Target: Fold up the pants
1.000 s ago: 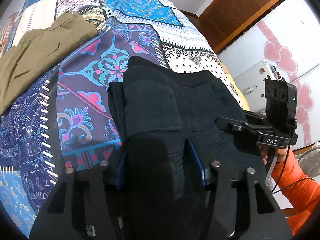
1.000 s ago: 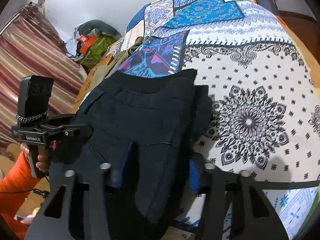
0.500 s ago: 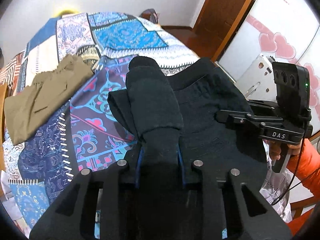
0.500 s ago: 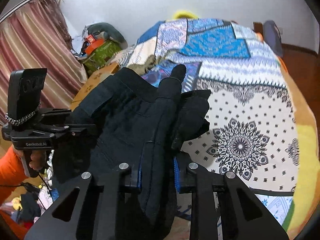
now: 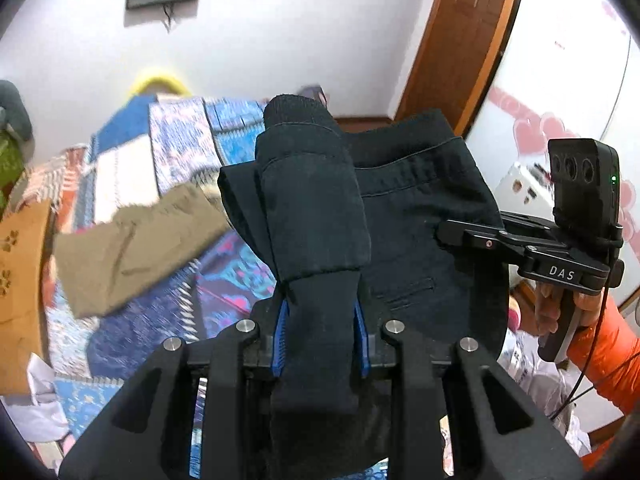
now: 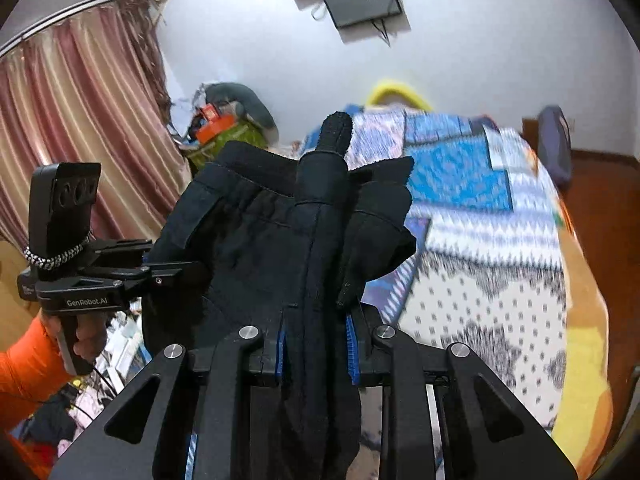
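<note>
The black pants [image 5: 404, 216] hang in the air above the bed, stretched between both grippers. My left gripper [image 5: 320, 336] is shut on a bunched fold of the pants, which hides the fingertips. My right gripper [image 6: 316, 340] is shut on the other side of the same pants [image 6: 260, 232]. In the left wrist view the right gripper shows at the right [image 5: 464, 236]; in the right wrist view the left gripper shows at the left [image 6: 184, 270]. The waistband edge points away from me, toward the far wall.
A patterned patchwork bedspread [image 5: 176, 148] covers the bed below. Olive-brown pants [image 5: 132, 244] lie on it at the left. A wooden door [image 5: 460, 40] and a white cabinet [image 5: 568, 80] stand at the right. A curtain [image 6: 80, 128] and clutter [image 6: 224, 124] stand at the left.
Both grippers closed on the pants and lifted them off the bed. The view tilted up, so the far wall now shows and the pants hang higher.
</note>
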